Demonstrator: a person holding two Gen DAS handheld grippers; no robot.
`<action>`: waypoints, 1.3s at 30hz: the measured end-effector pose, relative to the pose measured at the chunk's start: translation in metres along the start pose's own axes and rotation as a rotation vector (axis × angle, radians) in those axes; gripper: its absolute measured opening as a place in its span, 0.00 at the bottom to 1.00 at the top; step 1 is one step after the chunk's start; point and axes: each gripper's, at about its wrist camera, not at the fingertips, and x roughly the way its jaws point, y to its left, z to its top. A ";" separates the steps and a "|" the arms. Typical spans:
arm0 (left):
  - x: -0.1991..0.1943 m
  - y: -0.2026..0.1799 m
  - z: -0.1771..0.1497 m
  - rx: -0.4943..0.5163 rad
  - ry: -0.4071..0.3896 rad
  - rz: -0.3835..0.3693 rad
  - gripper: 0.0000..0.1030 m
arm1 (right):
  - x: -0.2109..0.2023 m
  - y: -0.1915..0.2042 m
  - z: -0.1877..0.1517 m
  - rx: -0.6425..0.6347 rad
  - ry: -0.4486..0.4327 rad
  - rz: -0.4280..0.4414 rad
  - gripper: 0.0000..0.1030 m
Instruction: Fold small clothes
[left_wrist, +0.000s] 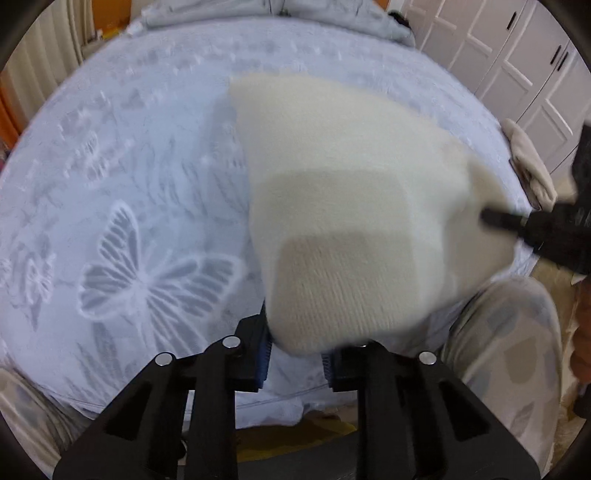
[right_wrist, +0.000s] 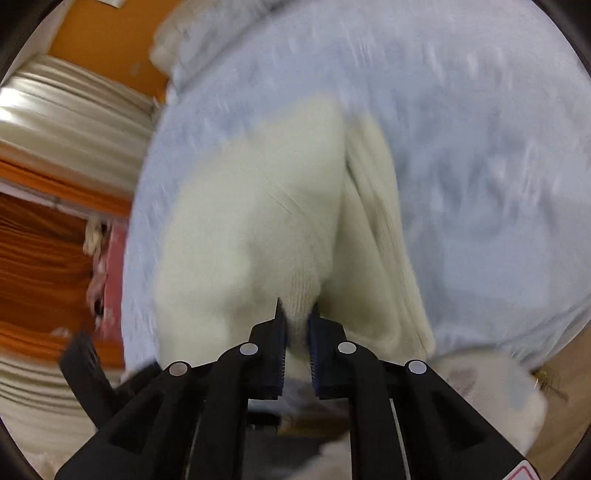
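Observation:
A cream knit garment (left_wrist: 351, 192) lies on the bed, its near end lifted and blurred. My left gripper (left_wrist: 297, 343) is at the bottom of the left wrist view, shut on the garment's near ribbed edge, which fills the gap between the blue pads. In the right wrist view my right gripper (right_wrist: 297, 321) is shut on a pinched fold of the same garment (right_wrist: 258, 221), and a long fold runs away to the right. The right gripper's black finger (left_wrist: 496, 218) shows at the garment's right side. The left gripper's dark body (right_wrist: 85, 365) shows at lower left.
The pale blue bedspread (left_wrist: 140, 258) with raised butterfly patterns covers the bed. Another beige garment (left_wrist: 532, 166) lies at its right edge and grey cloth (left_wrist: 332, 14) at the far edge. White wardrobe doors (left_wrist: 517, 55) stand behind. A person's patterned trouser leg (left_wrist: 509, 350) is near. Orange curtains (right_wrist: 44, 258) hang to the left.

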 end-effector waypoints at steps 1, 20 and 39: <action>-0.009 0.000 0.003 -0.004 -0.028 -0.004 0.19 | -0.018 0.010 0.004 -0.021 -0.060 0.018 0.08; -0.030 0.011 -0.016 0.042 0.037 0.048 0.41 | -0.033 0.038 0.039 -0.082 -0.061 -0.023 0.21; -0.060 0.025 0.015 -0.011 -0.023 0.141 0.56 | 0.125 0.125 -0.011 -0.376 0.230 -0.136 0.06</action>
